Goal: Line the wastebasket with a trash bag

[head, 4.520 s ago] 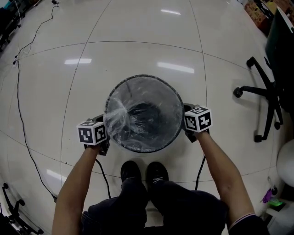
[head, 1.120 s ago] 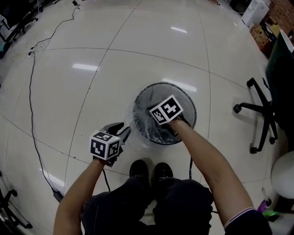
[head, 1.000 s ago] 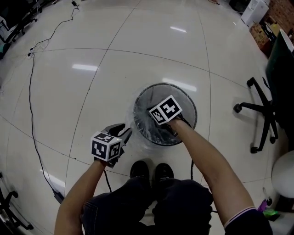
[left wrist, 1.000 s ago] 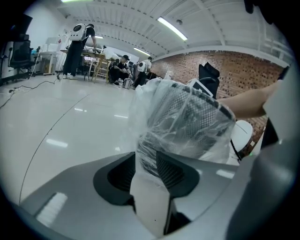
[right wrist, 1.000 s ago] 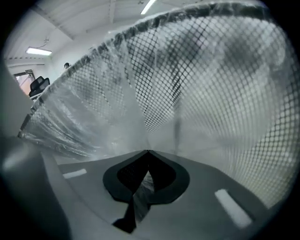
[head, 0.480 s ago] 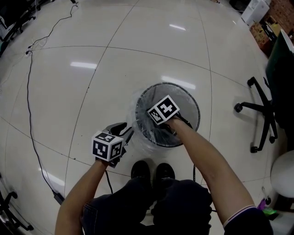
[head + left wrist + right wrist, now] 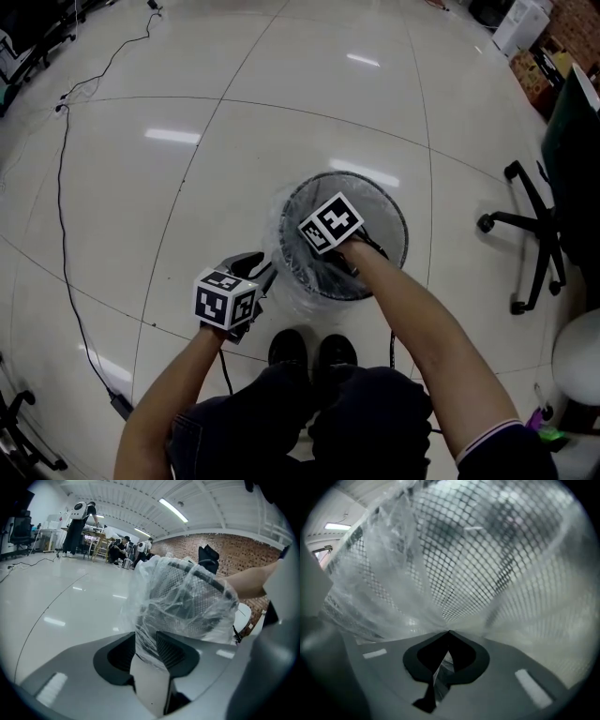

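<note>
The black mesh wastebasket (image 7: 397, 212) stands on the floor in front of my feet, with a clear trash bag (image 7: 284, 279) in it and its film spilling over the near-left rim. My right gripper (image 7: 329, 228) reaches down inside the basket, its tips hidden under its marker cube. In the right gripper view the right gripper (image 7: 449, 633) is shut, bag film (image 7: 393, 588) puckering at its tips against the mesh (image 7: 487, 550). My left gripper (image 7: 262, 273) is outside the basket's near-left side. Its jaws (image 7: 146, 646) stand apart with loose bag film (image 7: 187, 597) between them.
An office chair (image 7: 539, 225) stands to the right and a cable (image 7: 56, 187) runs along the floor at the left. My shoes (image 7: 314, 352) are just short of the basket. People and tables (image 7: 79, 522) show far off in the left gripper view.
Since the earliest frame the right gripper has left the basket's right rim and gone down inside it. Over the last second neither gripper has visibly moved.
</note>
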The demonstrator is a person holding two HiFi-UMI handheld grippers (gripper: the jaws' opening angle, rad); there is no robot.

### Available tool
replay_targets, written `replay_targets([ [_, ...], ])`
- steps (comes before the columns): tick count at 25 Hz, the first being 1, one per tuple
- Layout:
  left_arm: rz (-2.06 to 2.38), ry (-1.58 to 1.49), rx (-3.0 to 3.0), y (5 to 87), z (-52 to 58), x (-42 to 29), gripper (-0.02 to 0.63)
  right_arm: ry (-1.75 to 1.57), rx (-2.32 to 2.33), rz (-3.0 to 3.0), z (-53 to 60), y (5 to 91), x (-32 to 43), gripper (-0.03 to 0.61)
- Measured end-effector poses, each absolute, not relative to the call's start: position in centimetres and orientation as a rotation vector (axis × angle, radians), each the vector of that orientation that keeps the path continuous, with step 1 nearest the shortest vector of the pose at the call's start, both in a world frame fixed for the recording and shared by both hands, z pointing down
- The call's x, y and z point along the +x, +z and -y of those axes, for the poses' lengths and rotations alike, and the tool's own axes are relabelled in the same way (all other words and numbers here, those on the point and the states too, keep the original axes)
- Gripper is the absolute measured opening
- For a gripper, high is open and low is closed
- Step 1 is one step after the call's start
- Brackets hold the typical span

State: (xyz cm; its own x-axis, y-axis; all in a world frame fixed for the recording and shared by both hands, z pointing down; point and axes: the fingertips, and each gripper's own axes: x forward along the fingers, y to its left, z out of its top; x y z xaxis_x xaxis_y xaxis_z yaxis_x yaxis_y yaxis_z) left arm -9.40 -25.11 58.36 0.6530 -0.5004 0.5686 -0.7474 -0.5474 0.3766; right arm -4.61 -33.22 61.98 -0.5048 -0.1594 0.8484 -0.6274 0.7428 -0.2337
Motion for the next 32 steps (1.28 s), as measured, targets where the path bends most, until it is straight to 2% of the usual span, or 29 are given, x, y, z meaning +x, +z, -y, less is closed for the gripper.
replay_targets([
  [8,0.971,0.535,2.260,58.4,25.1,-9.6,0.138,0.661,0.582,2.038,33.4,61.8,-4.9,0.003],
  [19,0.974,0.538,2.265,58.1,24.9,-8.9,0.139,0.700,0.615,1.988,31.8,62.1,-1.2,0.021],
  [27,0.991,0.547,2.259,58.0,24.6,-9.5,0.139,0.669,0.635,2.045,32.6,60.2,-2.9,0.021],
  [32,1.000,0.556,2.256,57.9,24.4,-9.6,0.140,0.651,0.629,2.051,32.9,58.7,-3.3,0.065],
])
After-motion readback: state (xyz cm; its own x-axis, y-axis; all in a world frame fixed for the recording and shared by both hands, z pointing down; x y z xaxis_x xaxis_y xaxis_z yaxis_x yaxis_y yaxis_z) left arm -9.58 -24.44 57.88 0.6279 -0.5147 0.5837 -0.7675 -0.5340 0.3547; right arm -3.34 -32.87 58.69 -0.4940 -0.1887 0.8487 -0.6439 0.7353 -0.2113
